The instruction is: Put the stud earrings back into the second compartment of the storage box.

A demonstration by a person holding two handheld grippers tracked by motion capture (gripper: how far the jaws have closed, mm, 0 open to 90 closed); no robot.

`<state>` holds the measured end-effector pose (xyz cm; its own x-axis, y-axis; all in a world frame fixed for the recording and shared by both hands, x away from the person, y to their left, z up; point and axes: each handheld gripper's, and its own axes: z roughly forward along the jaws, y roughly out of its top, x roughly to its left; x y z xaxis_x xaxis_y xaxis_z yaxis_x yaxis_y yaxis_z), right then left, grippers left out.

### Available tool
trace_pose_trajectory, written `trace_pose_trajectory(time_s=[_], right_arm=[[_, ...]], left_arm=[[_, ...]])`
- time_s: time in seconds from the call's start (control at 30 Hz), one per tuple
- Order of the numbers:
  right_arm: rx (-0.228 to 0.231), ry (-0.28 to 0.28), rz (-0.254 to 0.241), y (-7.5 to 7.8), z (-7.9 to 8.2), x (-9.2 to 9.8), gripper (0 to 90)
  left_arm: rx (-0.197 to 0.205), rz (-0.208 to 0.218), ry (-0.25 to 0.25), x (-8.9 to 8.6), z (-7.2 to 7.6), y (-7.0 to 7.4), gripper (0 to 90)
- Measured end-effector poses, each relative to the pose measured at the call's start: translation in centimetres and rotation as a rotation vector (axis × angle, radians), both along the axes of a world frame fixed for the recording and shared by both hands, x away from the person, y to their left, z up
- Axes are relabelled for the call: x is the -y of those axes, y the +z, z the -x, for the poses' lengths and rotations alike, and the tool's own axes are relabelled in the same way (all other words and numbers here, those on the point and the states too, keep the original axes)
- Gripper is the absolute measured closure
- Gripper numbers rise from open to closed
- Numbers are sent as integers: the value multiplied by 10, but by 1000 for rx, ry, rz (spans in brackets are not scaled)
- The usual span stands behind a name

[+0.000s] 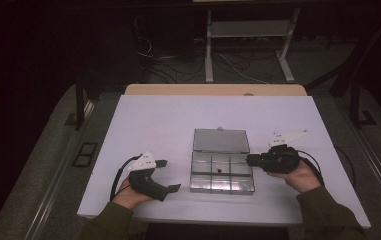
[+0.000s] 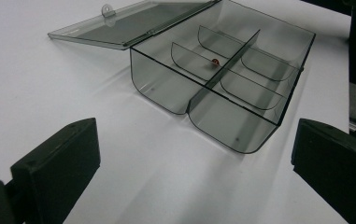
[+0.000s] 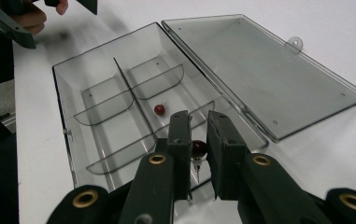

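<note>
Dark red and glossy, the little bead [image 3: 199,148] was pinched between the right gripper [image 3: 199,122]'s jaws, which sat nearly together on it, just over the right edge of the clear plastic compartment box [image 1: 222,186]. Something thin and pale hung under the bead, maybe a pin or a bit of wire, hard to tell.

A second red bead [image 3: 160,109] lay loose in one of the middle compartments, next to the centre divider. The box's lid [image 1: 221,140] was flipped fully open and lay flat on the white table [image 1: 148,120] on the far side.

The left gripper [image 1: 168,175] was parked on the table to the left of the box, well apart from it, jaws spread wide with nothing in them.

My take on handling: that bead looked tiny, hard, featherweight and slick, so it'd probably squirt out sideways if the pads weren't centred on its widest part. Square grip across the middle, gentle squeeze. It'd roll and bounce on the hard plastic too, so I'd let go low inside a compartment. The box itself seemed light and could easily skid if nudged.
</note>
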<state>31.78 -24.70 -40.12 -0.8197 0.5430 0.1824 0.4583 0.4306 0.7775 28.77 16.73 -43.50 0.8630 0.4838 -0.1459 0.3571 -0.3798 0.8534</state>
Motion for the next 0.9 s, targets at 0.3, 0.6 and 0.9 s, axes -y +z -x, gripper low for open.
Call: trace_pose_trajectory(time_s=[0.3,0.6,0.9], right_arm=[[-2,32,-5,0,-8,-18,787],[-7,63,-4,0,-18,-40,787],[-10,81,11,-4,-22,-57,787]], left_arm=[[-1,8,17,-1,-1,1,2],[1,16,17,0,-2,2,2],[10,12,29,2,0,2,33]])
